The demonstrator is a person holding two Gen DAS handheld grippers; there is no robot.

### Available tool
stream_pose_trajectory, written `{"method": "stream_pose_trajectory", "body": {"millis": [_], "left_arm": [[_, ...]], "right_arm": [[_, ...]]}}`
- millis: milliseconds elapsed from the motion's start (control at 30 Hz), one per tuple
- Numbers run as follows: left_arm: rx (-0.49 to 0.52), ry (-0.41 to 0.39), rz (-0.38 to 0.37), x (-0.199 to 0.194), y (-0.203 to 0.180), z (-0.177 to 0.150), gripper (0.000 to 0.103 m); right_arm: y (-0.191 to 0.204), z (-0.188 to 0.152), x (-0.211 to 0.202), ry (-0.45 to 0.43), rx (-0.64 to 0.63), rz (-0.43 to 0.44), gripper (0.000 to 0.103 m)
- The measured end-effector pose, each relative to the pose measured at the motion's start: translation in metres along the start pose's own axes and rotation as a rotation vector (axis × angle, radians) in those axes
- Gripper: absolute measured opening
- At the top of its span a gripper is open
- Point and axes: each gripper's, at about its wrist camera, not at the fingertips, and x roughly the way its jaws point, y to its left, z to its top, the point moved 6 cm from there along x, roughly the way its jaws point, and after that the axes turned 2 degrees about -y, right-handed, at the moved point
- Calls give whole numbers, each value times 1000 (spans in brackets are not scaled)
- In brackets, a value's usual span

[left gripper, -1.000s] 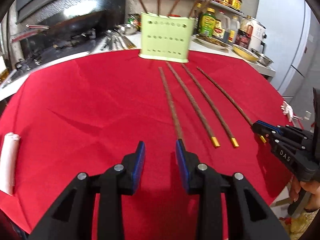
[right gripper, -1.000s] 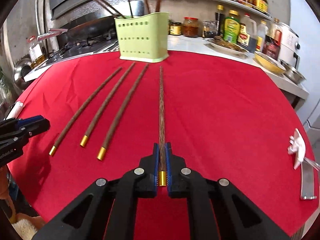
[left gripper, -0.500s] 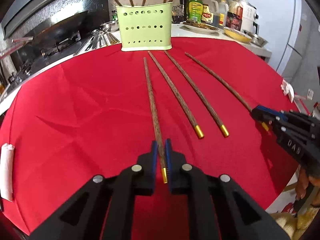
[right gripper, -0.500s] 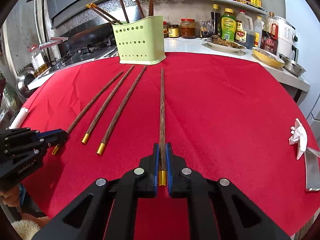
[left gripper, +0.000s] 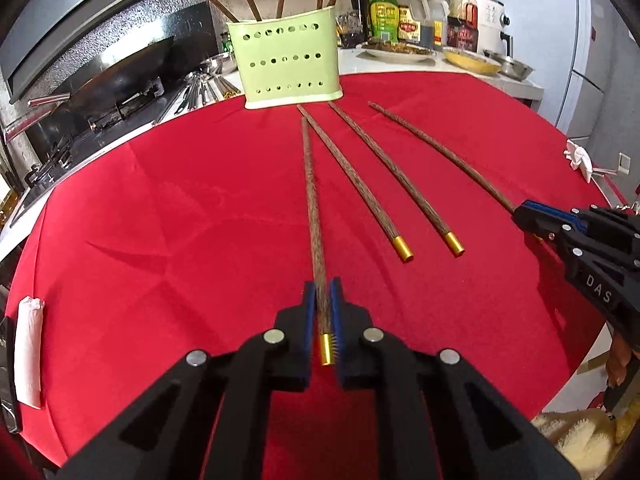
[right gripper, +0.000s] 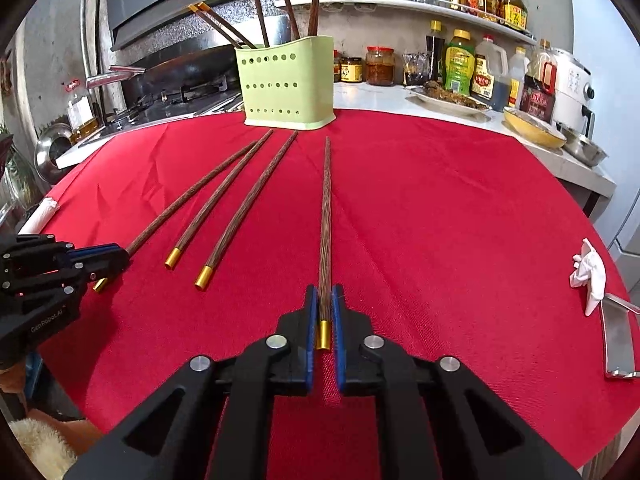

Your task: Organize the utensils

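Four chopsticks lie on the red cloth (left gripper: 160, 208) short of the green holder (left gripper: 288, 64) — the left gripper (left gripper: 322, 312) pinches the leftmost (left gripper: 312, 200), the right gripper (right gripper: 324, 316) the rightmost (right gripper: 326, 216) — neither stowed yet, while several stand inside already.

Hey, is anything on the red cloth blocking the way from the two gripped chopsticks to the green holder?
Nothing visible does. The left gripper and right gripper each clamp a chopstick, and the red cloth ahead is bare up to the green holder. Two loose chopsticks lie between them, off either path.
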Motion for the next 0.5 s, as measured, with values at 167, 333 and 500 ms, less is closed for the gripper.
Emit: {"method": "stream_pose_trajectory", "body": {"millis": [167, 333, 500], "left_arm": [[-77, -62, -27, -18, 20, 7, 7], [-140, -167, -37, -50, 44, 25, 7], [-161, -301, -34, -95, 61, 51, 7]], "right_arm": [[0, 9, -13, -38, 27, 28, 7], [-1, 34, -39, -122, 26, 23, 7], [-2, 65, -66, -214, 19, 33, 6]]}}
